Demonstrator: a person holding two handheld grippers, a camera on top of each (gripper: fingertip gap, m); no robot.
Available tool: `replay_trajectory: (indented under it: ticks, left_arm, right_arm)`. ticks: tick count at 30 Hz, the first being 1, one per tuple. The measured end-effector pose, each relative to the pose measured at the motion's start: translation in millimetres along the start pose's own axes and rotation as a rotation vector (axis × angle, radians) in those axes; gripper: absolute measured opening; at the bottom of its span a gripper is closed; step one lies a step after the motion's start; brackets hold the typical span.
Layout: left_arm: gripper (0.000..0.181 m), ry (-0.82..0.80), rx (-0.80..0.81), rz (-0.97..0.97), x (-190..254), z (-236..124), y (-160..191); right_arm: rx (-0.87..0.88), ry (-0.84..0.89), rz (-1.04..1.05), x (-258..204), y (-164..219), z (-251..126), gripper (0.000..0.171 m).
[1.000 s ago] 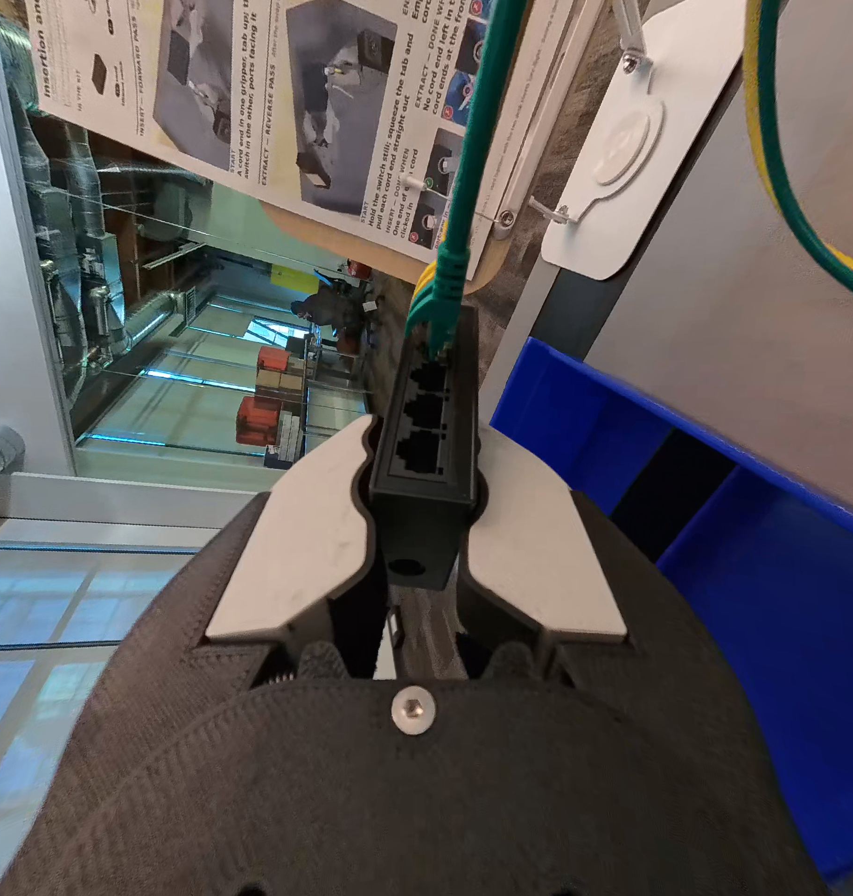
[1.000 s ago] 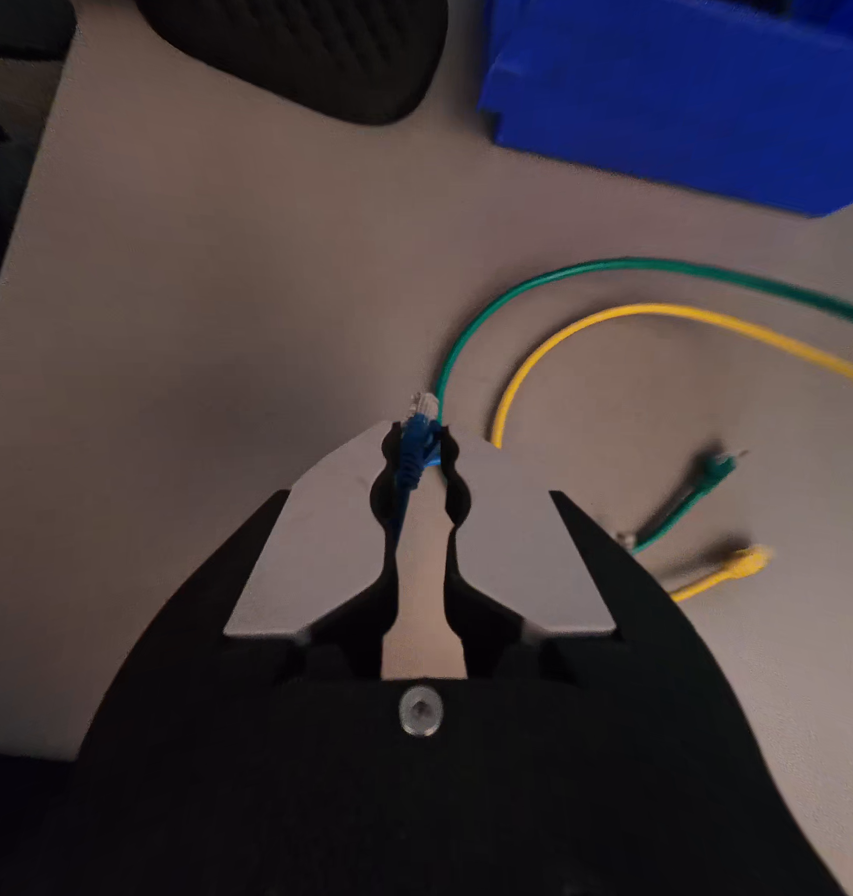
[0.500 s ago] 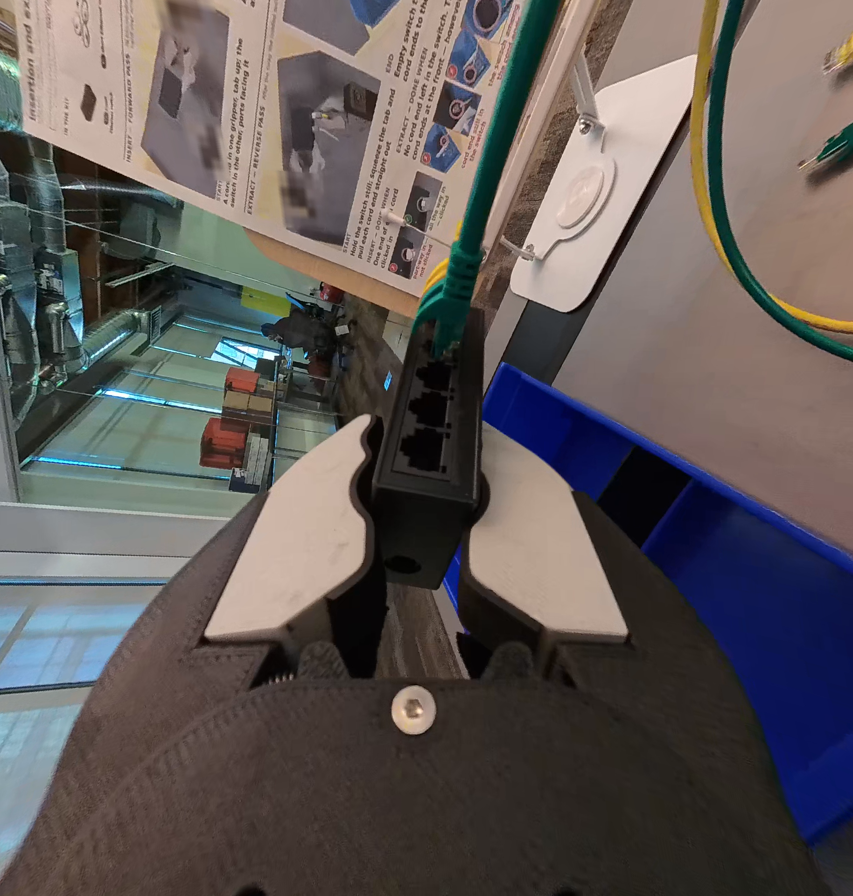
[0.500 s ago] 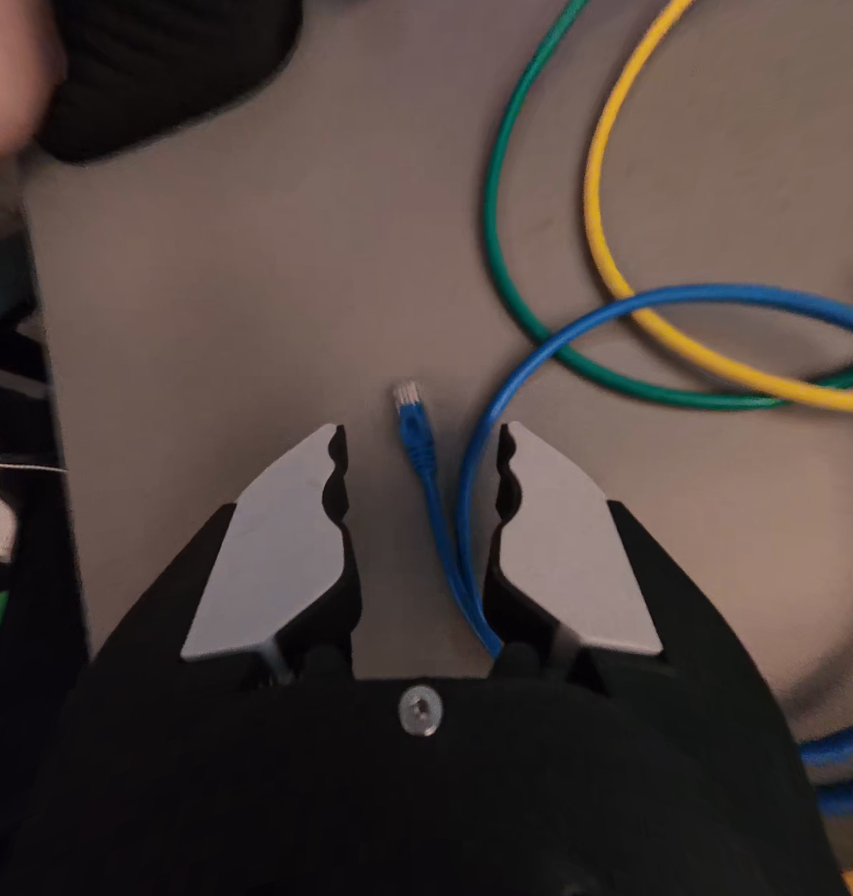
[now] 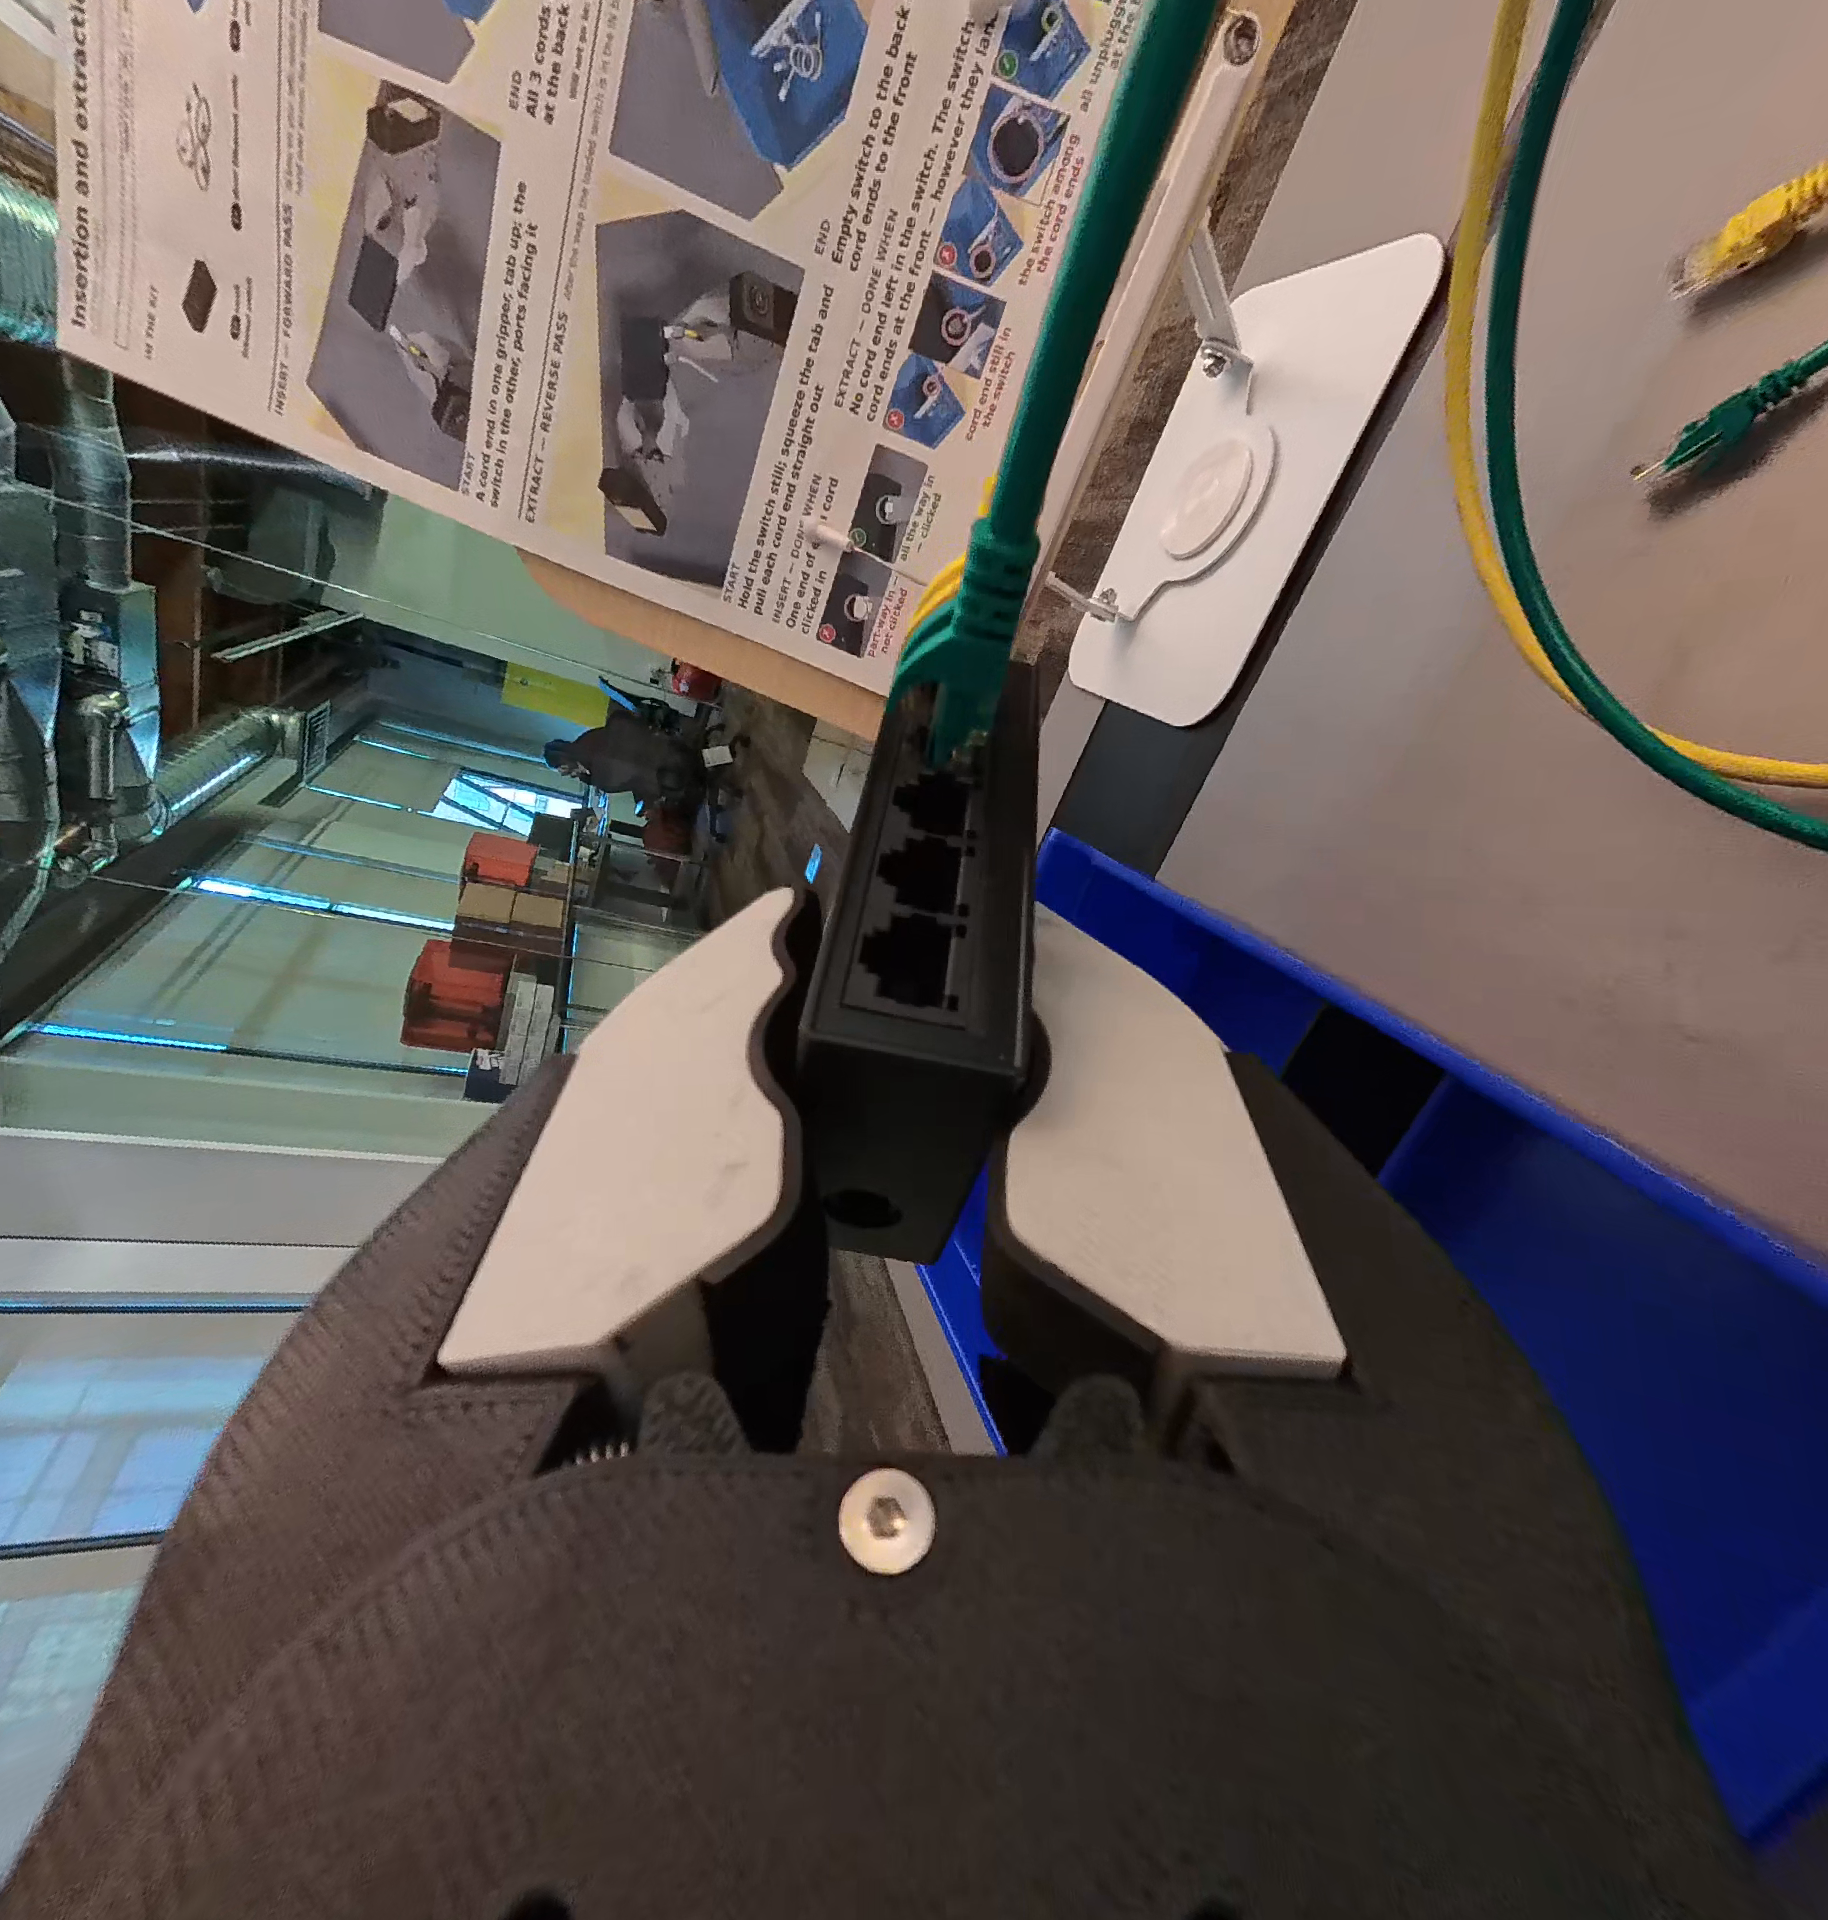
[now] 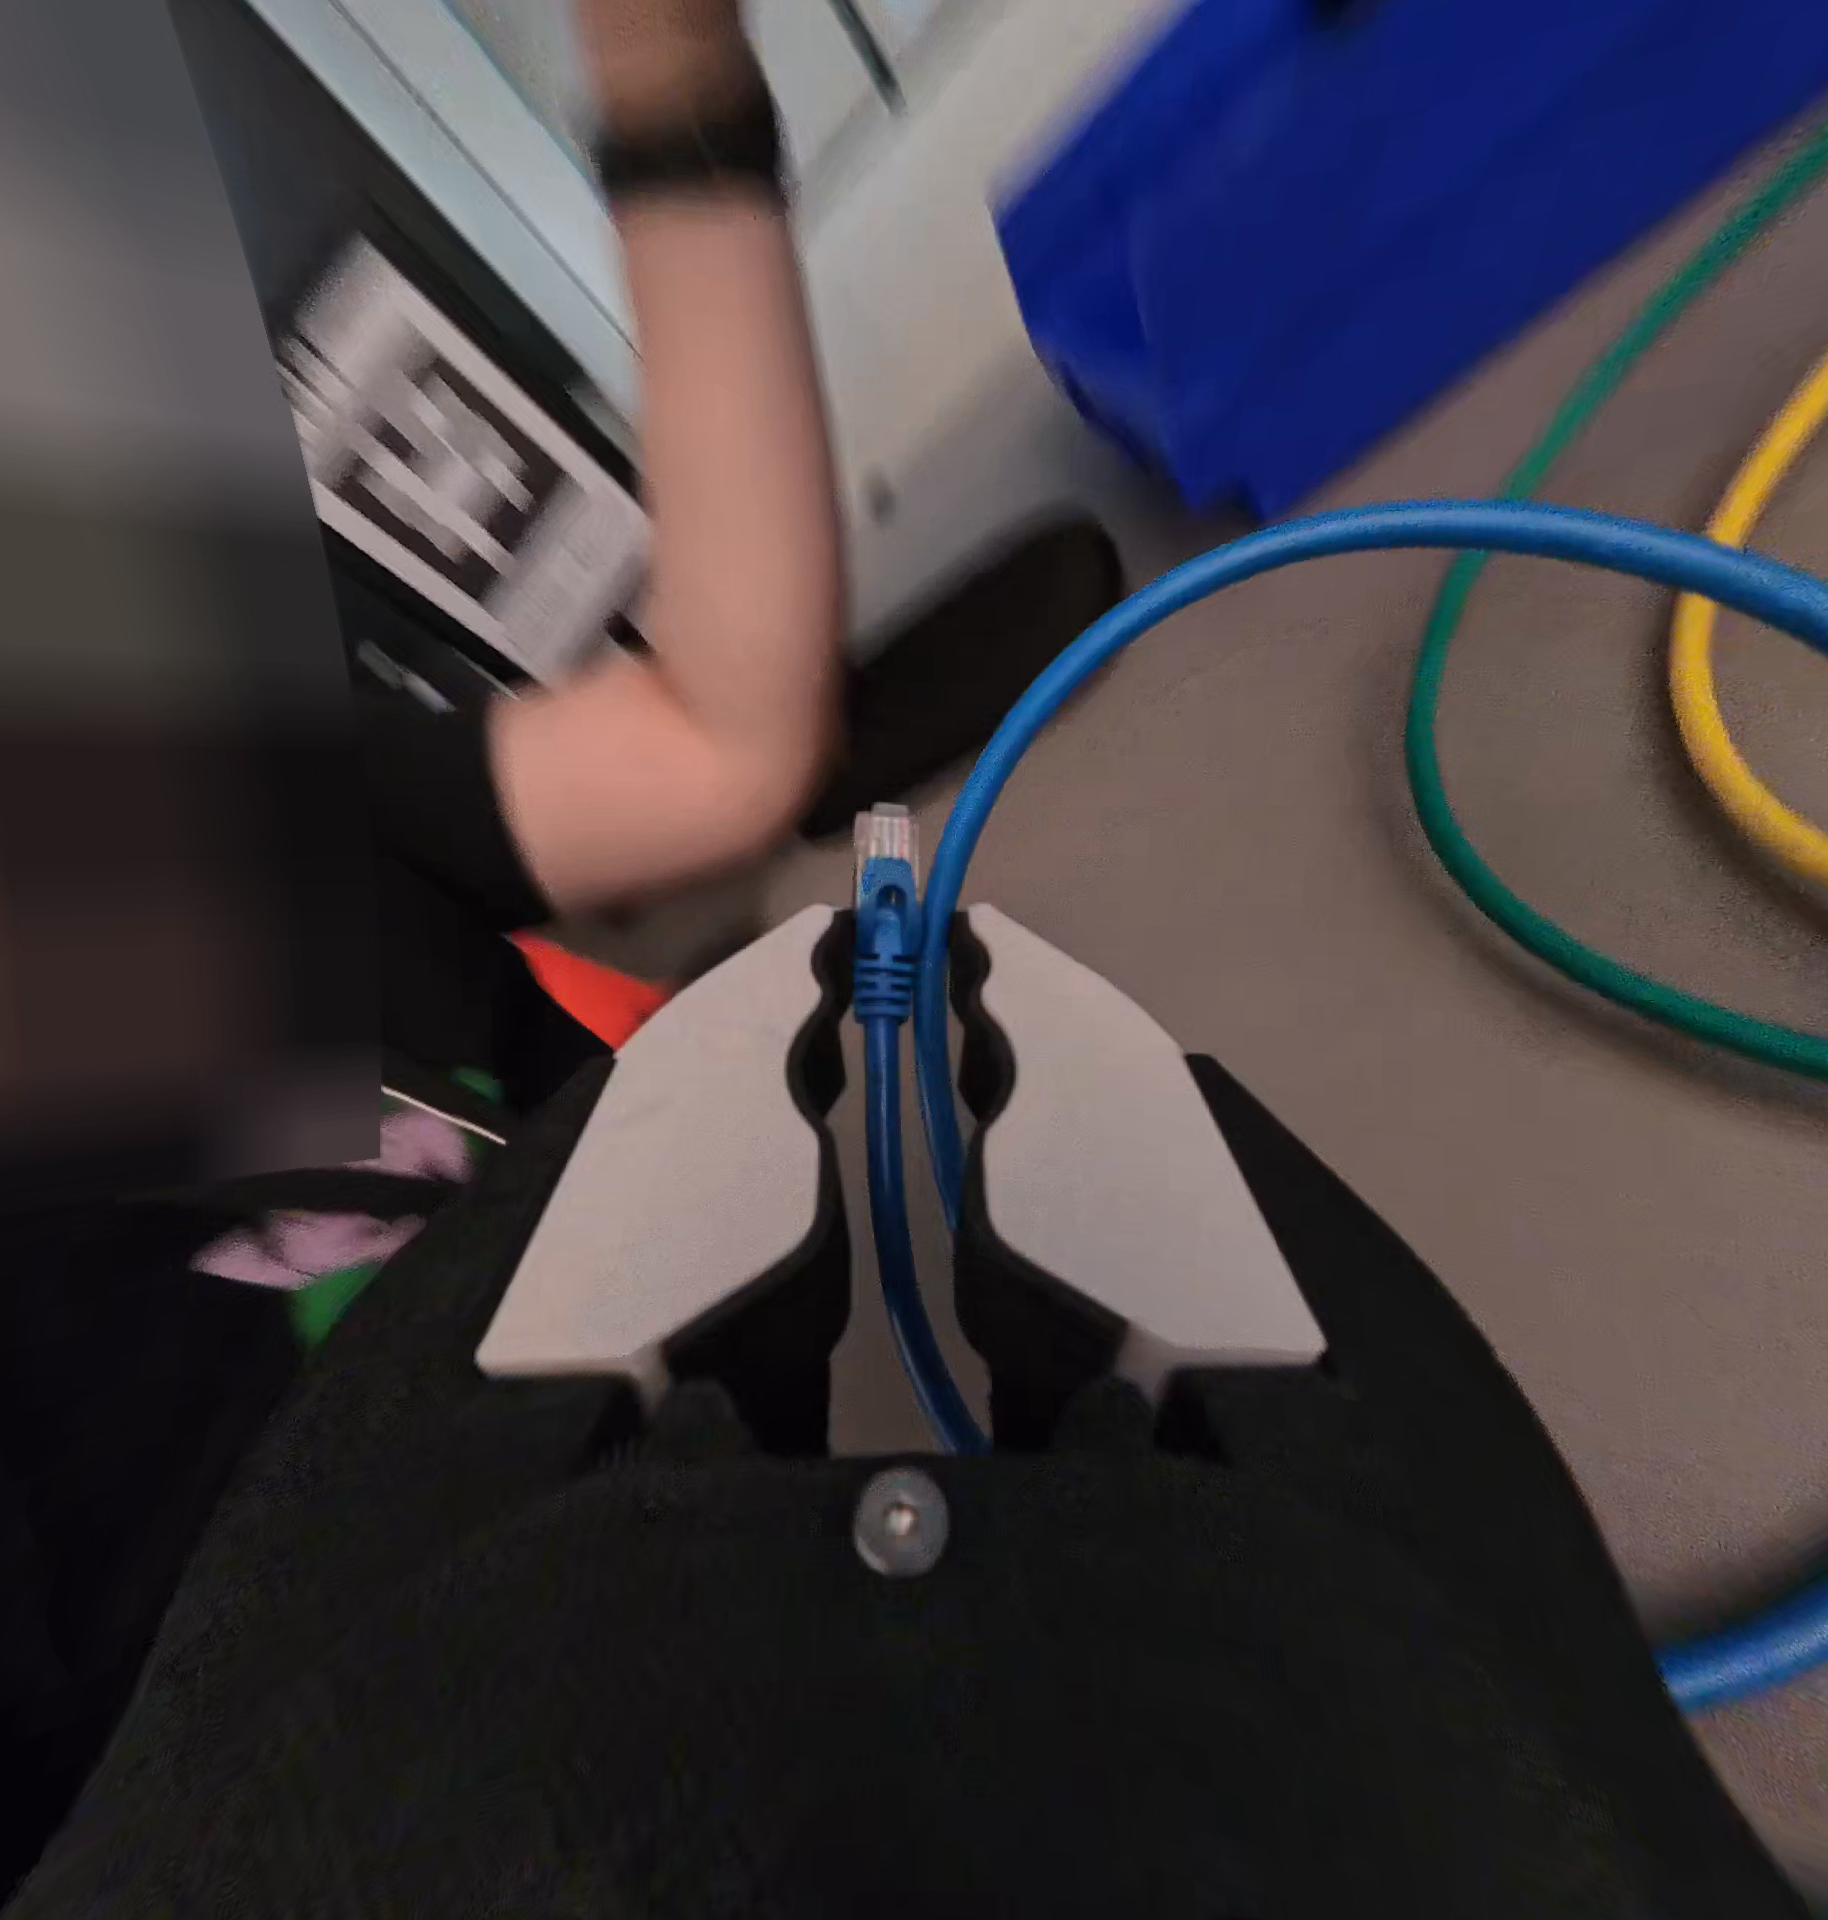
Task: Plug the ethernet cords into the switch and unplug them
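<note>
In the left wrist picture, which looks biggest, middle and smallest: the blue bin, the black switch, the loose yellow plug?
1. Blue bin, clearly the largest.
2. Black switch, held in the left gripper; nearness to the camera enlarges it.
3. Loose yellow plug, smallest, lying farther off on the table.

The left gripper (image 5: 915, 1023) is clamped, its pale fingers (image 5: 640, 1132) pinching from both sides; the right gripper (image 6: 897, 940) is closed down too — a bare forearm (image 6: 723, 540) rises beyond it, blurred.

A printed instruction poster (image 5: 598, 270) and a square-patterned marker tag (image 6: 442, 468) bear markings.
</note>
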State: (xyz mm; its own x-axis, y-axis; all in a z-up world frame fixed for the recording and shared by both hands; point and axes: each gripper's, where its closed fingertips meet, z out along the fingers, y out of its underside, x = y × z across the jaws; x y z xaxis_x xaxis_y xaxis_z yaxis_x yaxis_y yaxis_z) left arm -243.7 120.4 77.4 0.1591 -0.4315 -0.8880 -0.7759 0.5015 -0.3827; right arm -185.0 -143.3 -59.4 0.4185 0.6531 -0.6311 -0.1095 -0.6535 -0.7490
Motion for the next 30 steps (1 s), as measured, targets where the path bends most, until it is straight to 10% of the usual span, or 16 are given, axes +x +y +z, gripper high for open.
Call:
replay_trajectory:
  ticks: [6,19,30]
  left_arm:
    - [0.033,-0.016,0.006,-0.04,-8.7,-4.4,9.6]
    - [0.031,-0.308,0.135,-0.378,-91.1,-77.0,19.2]
    - [0.032,-0.191,0.185,-0.284,-65.7,-68.2,-9.5]
  right_arm:
    - [0.418,-0.166,0.046,-52.1,-82.1,-77.8,0.018]
    - [-0.365,0.254,0.243,-42.3,-42.0,-99.2,0.019]
    - [-0.091,0.408,-0.072,-114.9,-192.4,-188.0,0.018]
